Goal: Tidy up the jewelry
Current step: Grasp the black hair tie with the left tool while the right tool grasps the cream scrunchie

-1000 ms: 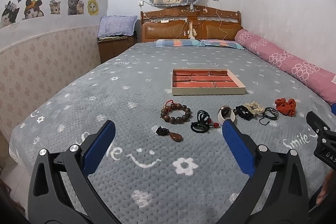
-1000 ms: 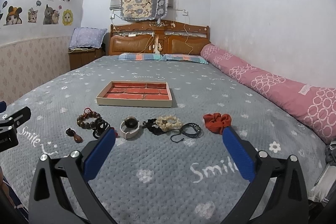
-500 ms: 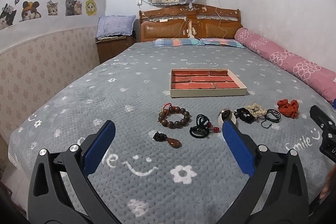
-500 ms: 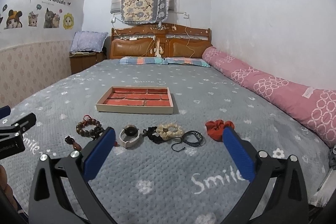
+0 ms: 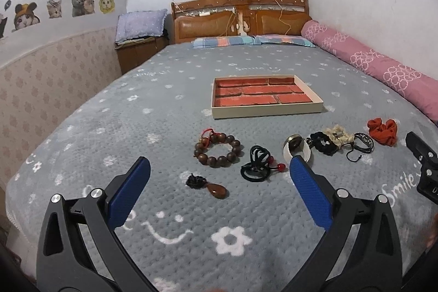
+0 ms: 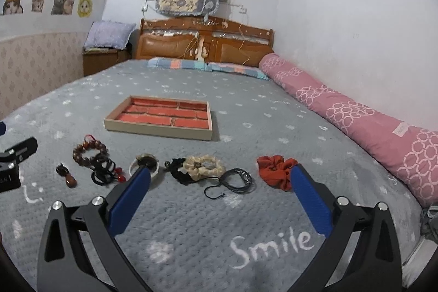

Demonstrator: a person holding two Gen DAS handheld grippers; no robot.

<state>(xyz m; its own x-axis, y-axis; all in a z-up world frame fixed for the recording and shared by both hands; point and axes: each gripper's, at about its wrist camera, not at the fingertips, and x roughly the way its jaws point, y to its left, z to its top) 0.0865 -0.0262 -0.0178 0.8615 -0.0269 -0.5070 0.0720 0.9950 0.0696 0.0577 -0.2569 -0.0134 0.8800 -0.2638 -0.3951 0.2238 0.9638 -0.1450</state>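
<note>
- Both grippers have edged closer to the row of jewelry since a second ago: in the left view the pieces now sit higher and larger, and in the right view the tray has slid toward the left of the frame.
- Left gripper (image 5: 219,184) hovers over the bed (image 5: 115,127) with its jaws spread wide, holding nothing.
- Between its blue pads, centre of the frame, lie a pendant (image 5: 216,190) and a black hair tie (image 5: 256,166) with red beads.
- Just above them sits a bead bracelet (image 5: 217,150); none of the three touches the pads.
- Right gripper (image 6: 220,184) is also wide apart and empty, above the bed.
- Between its pads, mid-frame, lie a cream scrunchie (image 6: 204,166) overlapping a black scrunchie (image 6: 178,171), and a black cord (image 6: 232,181) trailing toward the lower centre.
- A red scrunchie (image 6: 275,171) lies just beside the right pad; a white bangle (image 6: 145,164) is partly hidden behind the left pad.
- All pieces form one row across the bed, near the frame's middle.
- Tray (image 6: 161,118) with a red lining and compartments lies flat beyond the row, upper centre-left in the right view, with nothing in it.
- Pink bolster (image 6: 356,114) runs along the right wall.
</note>
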